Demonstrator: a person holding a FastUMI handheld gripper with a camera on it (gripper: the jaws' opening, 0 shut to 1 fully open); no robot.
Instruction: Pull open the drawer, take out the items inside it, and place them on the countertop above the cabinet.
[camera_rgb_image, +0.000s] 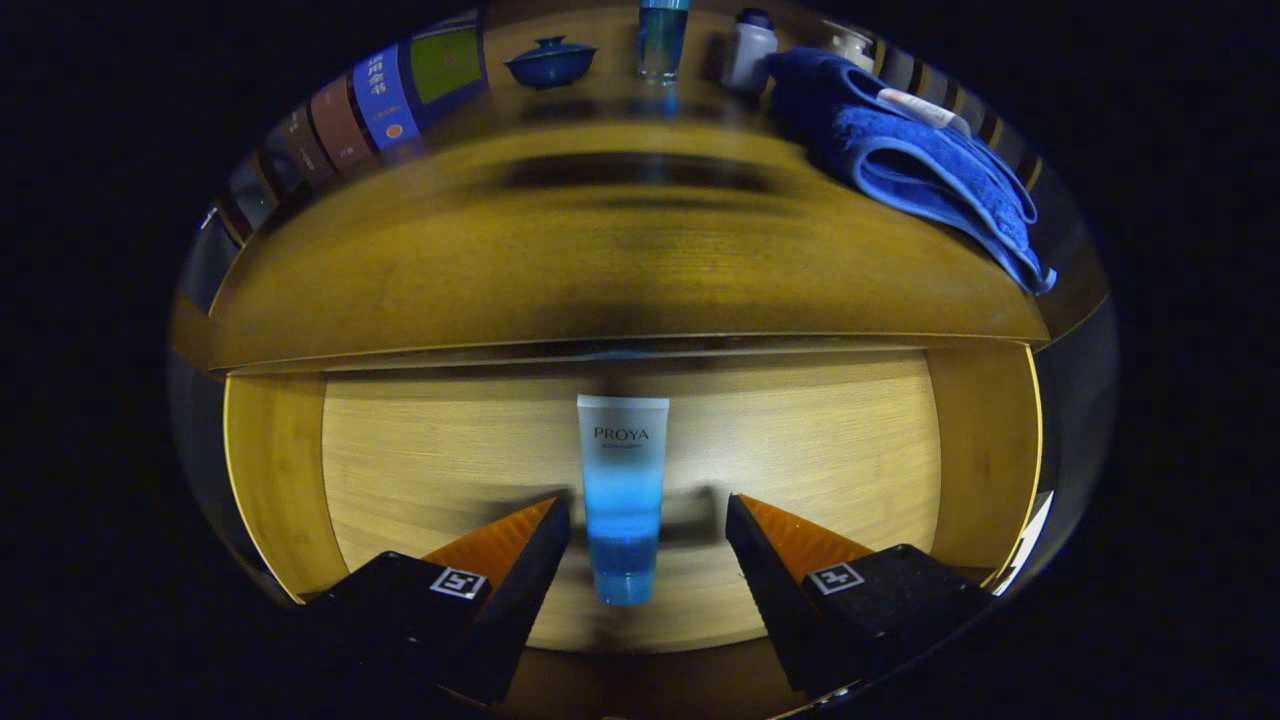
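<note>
The drawer (280, 470) stood pulled out below the countertop (620, 270), and on its pale floor lay a single tube (623, 500), lengthwise along the line of the fingers, its blue cap end nearest the camera and its white flat end pointing toward the cabinet. The gripper (648, 520) hung over it with its fingers spread apart; the left fingertip (548, 520) looked very close to or just touching the tube's side, while the right one stood well clear, so nothing was gripped yet.

The step in hand seemed to be the pick. To do it well, the gripper would likely need to shift a little to the left so the tube sat midway between the fingers (as it was, closing would probably push the tube sideways before both pads met it). The tube looked soft and rounded, so a firm but not crushing squeeze around its middle would serve better than one near the tapering flat end. The lift should go straight up before moving forward, since the countertop's front edge overhung the drawer's back.

On the countertop a lidded bowl (550, 62), a bottle (662, 38), a jar (750, 48) and a folded towel (920, 170) stood toward the back and right; the bare front middle looked the safest landing spot.
</note>
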